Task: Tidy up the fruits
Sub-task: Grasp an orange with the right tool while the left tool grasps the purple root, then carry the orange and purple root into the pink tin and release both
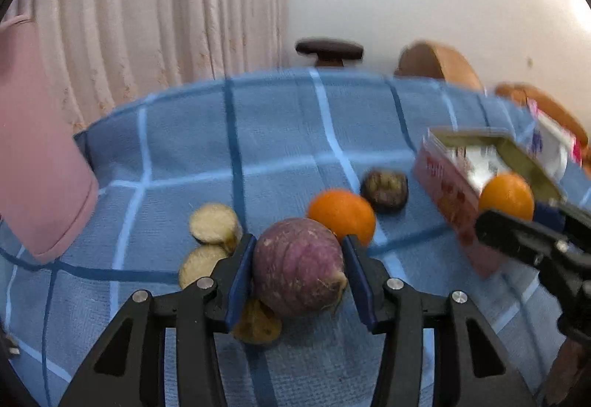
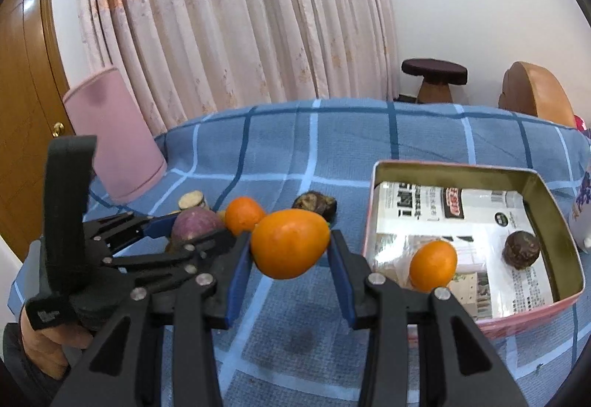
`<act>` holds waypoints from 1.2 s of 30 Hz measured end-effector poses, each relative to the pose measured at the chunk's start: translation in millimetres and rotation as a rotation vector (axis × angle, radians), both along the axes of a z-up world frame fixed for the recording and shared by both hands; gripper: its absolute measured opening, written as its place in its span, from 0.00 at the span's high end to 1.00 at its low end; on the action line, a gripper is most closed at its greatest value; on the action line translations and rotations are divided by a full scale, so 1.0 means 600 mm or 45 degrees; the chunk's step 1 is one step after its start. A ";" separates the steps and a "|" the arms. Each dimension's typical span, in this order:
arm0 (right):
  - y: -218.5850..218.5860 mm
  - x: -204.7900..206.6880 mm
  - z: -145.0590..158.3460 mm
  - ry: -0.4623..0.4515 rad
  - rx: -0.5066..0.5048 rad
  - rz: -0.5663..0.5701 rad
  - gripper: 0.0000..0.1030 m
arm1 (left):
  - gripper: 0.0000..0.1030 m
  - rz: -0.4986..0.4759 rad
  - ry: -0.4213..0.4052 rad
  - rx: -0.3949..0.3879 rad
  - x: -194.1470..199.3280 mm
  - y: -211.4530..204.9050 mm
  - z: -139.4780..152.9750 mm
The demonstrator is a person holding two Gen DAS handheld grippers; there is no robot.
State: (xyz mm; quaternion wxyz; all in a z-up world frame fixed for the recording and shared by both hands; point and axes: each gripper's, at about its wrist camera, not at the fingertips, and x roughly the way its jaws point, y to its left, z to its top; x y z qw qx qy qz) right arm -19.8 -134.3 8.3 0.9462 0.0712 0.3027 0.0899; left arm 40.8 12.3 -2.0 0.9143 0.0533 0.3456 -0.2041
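Note:
My left gripper (image 1: 299, 270) is shut on a round purple fruit (image 1: 299, 263) low over the blue checked cloth (image 1: 258, 133). Just behind it lie an orange (image 1: 341, 214) and a dark wrinkled fruit (image 1: 384, 190). Tan slices (image 1: 214, 222) lie to its left. My right gripper (image 2: 290, 255) is shut on an orange (image 2: 290, 248) and holds it above the cloth, left of the open tin (image 2: 554, 192). Inside the tin lie a second orange (image 2: 432, 264) and a dark fruit (image 2: 521, 248). The left gripper (image 2: 184, 233) shows at the left of the right wrist view.
A pink lampshade-like object (image 2: 114, 148) stands at the cloth's far left. A white packet (image 1: 550, 144) lies right of the tin. Behind the table are a dark stool (image 2: 434, 74), a wooden seat (image 2: 535, 89) and a curtain. A hand (image 2: 44, 340) holds the left gripper.

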 end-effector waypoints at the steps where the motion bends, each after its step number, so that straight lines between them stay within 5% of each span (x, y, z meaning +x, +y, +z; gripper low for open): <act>1: -0.001 -0.003 0.004 -0.017 0.001 0.000 0.58 | 0.51 0.021 -0.054 -0.041 -0.006 0.008 0.013; 6: -0.003 -0.014 0.024 -0.101 -0.028 0.001 0.57 | 0.51 0.079 -0.167 -0.192 -0.024 0.016 0.038; 19: -0.087 -0.015 0.036 -0.152 -0.075 -0.113 0.57 | 0.51 0.037 -0.248 -0.198 -0.070 -0.085 0.041; 36: -0.250 -0.001 0.020 -0.088 -0.162 -0.329 0.57 | 0.51 -0.062 -0.217 -0.194 -0.071 -0.243 0.046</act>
